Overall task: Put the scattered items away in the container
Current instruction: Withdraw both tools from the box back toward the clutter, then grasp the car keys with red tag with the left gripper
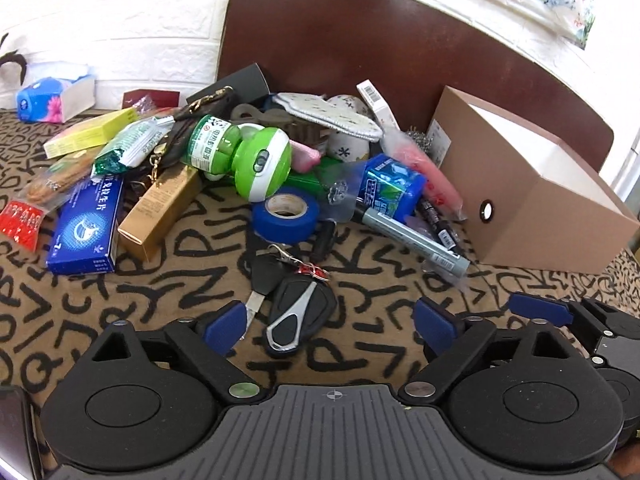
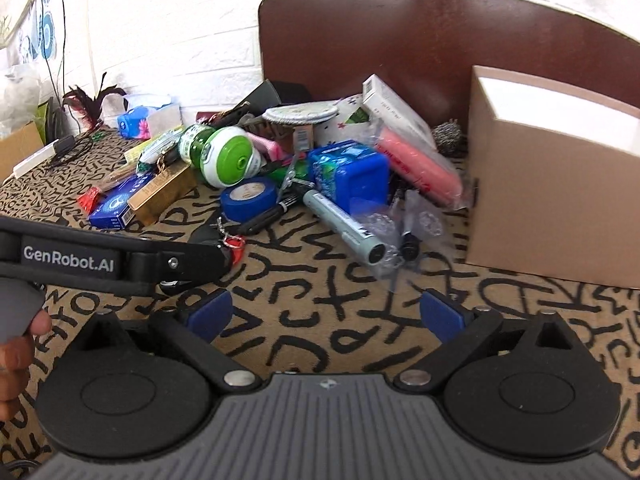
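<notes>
car key (image 1: 298, 312) between left tool (image 1: 328, 320) pads shows only there.

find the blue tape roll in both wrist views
Left wrist view: the blue roll of tape lies centre frame, just below the green and white round device.
Right wrist view: the roll sits left of centre.
Shared landmark: the brown cardboard box, far right in both.

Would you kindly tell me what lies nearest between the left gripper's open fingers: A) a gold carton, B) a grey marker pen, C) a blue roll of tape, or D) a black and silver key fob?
D: the black and silver key fob lies just ahead of the open left gripper, between its blue pads.
</notes>
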`<state>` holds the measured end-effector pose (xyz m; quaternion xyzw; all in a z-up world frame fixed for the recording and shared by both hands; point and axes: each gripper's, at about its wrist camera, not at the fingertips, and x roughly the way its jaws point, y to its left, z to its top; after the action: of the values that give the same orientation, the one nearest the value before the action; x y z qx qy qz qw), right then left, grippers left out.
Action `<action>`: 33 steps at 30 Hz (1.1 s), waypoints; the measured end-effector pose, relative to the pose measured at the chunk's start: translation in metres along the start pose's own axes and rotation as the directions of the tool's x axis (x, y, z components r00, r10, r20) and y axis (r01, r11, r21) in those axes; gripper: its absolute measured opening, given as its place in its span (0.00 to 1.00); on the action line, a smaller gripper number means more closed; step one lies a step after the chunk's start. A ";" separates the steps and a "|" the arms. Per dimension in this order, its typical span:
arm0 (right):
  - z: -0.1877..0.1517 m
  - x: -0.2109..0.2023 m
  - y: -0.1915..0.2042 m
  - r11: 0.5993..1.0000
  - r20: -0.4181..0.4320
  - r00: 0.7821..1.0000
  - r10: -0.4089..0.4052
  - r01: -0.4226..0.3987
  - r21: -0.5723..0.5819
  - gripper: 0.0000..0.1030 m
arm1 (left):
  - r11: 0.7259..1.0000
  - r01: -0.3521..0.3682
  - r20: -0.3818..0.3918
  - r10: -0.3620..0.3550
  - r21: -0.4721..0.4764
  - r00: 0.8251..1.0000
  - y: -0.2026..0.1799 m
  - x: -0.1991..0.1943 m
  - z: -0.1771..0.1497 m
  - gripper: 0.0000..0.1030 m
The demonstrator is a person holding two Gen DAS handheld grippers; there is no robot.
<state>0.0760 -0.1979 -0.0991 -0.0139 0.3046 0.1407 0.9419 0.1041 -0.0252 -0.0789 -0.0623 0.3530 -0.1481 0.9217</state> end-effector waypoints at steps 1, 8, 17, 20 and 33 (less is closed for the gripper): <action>0.000 0.003 0.001 1.000 -0.007 1.000 0.004 -0.004 -0.001 0.94 | 1.000 0.002 -0.006 -0.002 0.012 1.000 0.001 0.002 0.000 0.87; 0.000 0.017 0.016 0.997 -0.043 0.997 0.071 -0.072 -0.025 0.88 | 0.998 0.034 -0.072 -0.030 0.052 0.997 0.007 0.023 0.009 0.78; 0.008 0.042 0.055 0.986 -0.062 0.988 0.142 -0.147 -0.075 0.83 | 0.999 0.048 -0.081 -0.047 0.015 0.996 0.036 0.030 0.021 0.78; 0.012 0.052 0.067 0.984 -0.062 0.988 0.144 -0.149 -0.095 0.81 | 0.998 0.061 -0.108 -0.059 0.017 0.992 0.041 0.039 0.025 0.78; 0.007 0.045 0.063 0.966 -0.082 0.983 0.167 -0.179 -0.187 0.64 | 0.990 0.129 -0.151 -0.119 0.059 0.981 0.030 0.051 0.028 0.64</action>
<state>0.0980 -0.1251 -0.1157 -0.0833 0.3205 0.2508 0.9096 0.1659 -0.0125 -0.0967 -0.0414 0.4103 -0.2217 0.8836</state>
